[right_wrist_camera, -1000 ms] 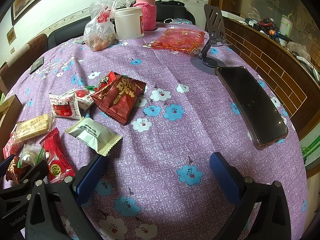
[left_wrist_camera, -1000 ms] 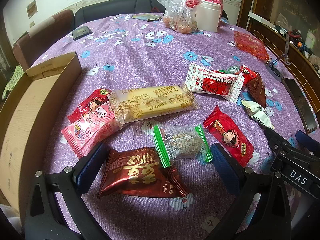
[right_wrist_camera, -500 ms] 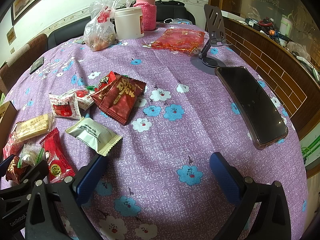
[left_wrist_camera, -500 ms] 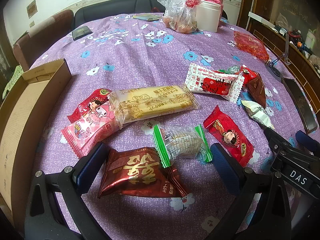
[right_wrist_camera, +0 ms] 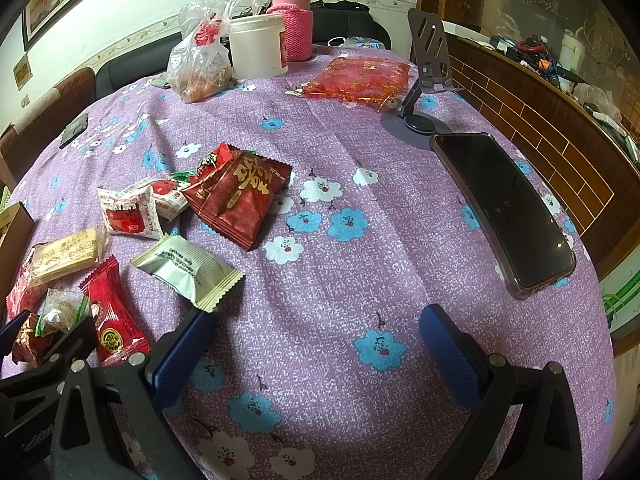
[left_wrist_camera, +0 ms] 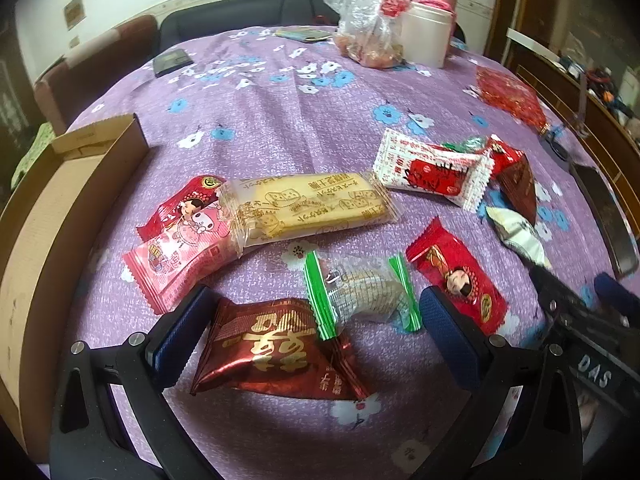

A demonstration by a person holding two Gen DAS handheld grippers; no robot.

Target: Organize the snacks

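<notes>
Several wrapped snacks lie on the purple flowered tablecloth. My left gripper is open, low over the cloth, its fingers either side of a dark red foil packet and a clear green-edged packet. Beyond lie a yellow biscuit pack, a pink packet, a red packet and a white-red packet. My right gripper is open and empty over bare cloth, right of a silver-white packet and a dark red packet.
An open cardboard box stands at the left edge. A phone and a phone stand are at the right. A plastic bag, a white tub, a pink flask and a red mesh pouch stand at the back.
The cardboard box has slid left and away from the snacks. Both grippers and the snacks have stayed in place.
</notes>
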